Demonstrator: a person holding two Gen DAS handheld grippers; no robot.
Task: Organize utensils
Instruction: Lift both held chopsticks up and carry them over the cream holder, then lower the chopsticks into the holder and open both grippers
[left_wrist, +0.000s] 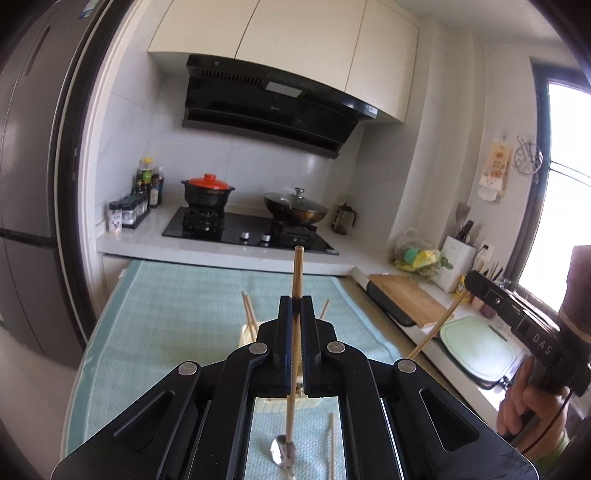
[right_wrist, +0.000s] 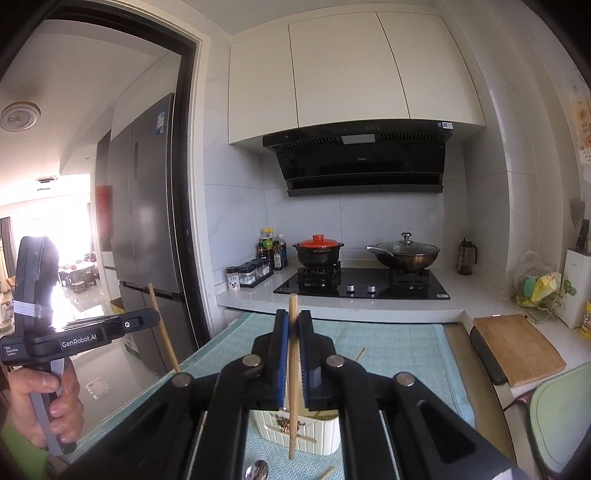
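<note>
My left gripper (left_wrist: 295, 301) is shut on a wooden chopstick (left_wrist: 297, 269) held upright above the green mat (left_wrist: 184, 295). My right gripper (right_wrist: 293, 317) is shut on another wooden chopstick (right_wrist: 293, 369), also upright. A white ribbed utensil holder (right_wrist: 314, 432) stands on the mat below the right gripper, with chopsticks (left_wrist: 248, 314) sticking out of it. A metal spoon (left_wrist: 282, 452) and a loose chopstick (left_wrist: 331, 443) lie on the mat. The right gripper shows in the left wrist view (left_wrist: 476, 284), and the left gripper in the right wrist view (right_wrist: 151, 317).
Behind the mat is a counter with a black hob (left_wrist: 251, 230), a red-lidded pot (left_wrist: 208, 192) and a lidded wok (left_wrist: 295, 208). Spice jars (left_wrist: 125, 214) stand at left. A wooden board (left_wrist: 410, 295), a knife block (left_wrist: 456, 266) and a green tray (left_wrist: 476, 339) sit at right. A fridge (left_wrist: 33, 184) stands at left.
</note>
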